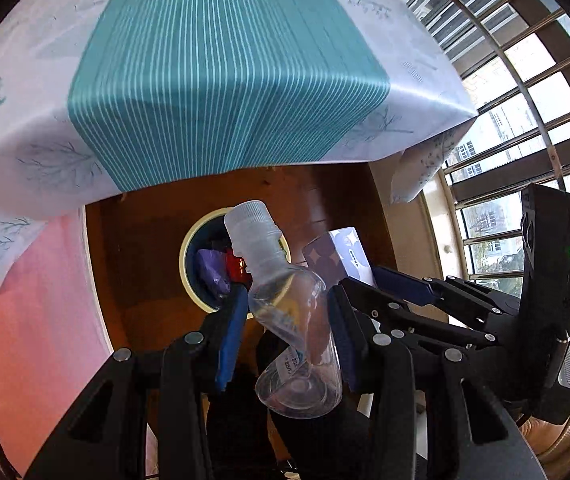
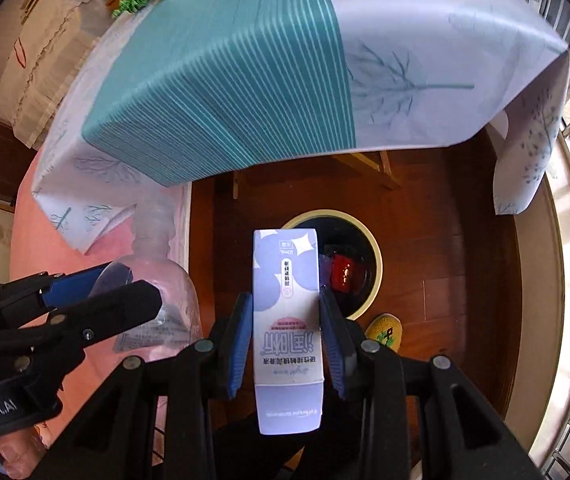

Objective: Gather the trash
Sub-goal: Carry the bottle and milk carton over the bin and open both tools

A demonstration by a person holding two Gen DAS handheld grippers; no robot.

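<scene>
My left gripper is shut on a clear plastic bottle with a white screw cap, held tilted, cap pointing up and away. My right gripper is shut on a tall purple-and-white carton with printed text. Both hang above a round bin with a cream rim on the wooden floor; red and purple trash lies inside it. In the right wrist view the left gripper with the bottle shows at the left. The carton and right gripper appear right of the bottle in the left wrist view.
A table draped in a white cloth with a teal striped runner overhangs just beyond the bin. A pink rug lies to the left. Barred windows curve along the right. A yellow-green slipper sits beside the bin.
</scene>
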